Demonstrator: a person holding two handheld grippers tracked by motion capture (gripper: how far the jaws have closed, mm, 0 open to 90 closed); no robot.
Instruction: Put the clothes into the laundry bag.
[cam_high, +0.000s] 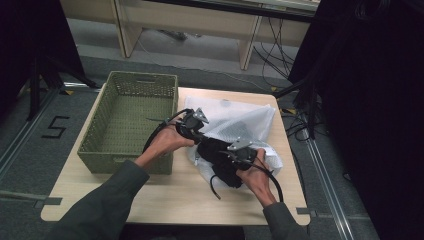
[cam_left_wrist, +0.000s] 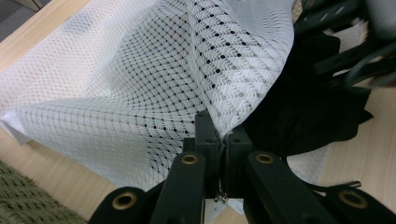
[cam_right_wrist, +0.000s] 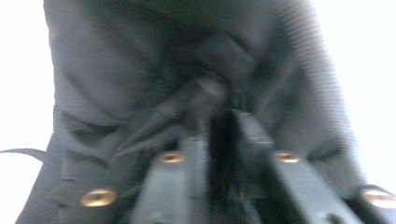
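The crumpled black fabric garment lay on the white mesh laundry bag, at the right half of the light wooden table, partly at the bag's mouth. Your right gripper was clenched on a fold of that black cloth. Your left gripper pinched the mesh bag's edge between its closed jaws, lifting it into a peak. The woven green rectangular basket sat just beside the bag, to its left.
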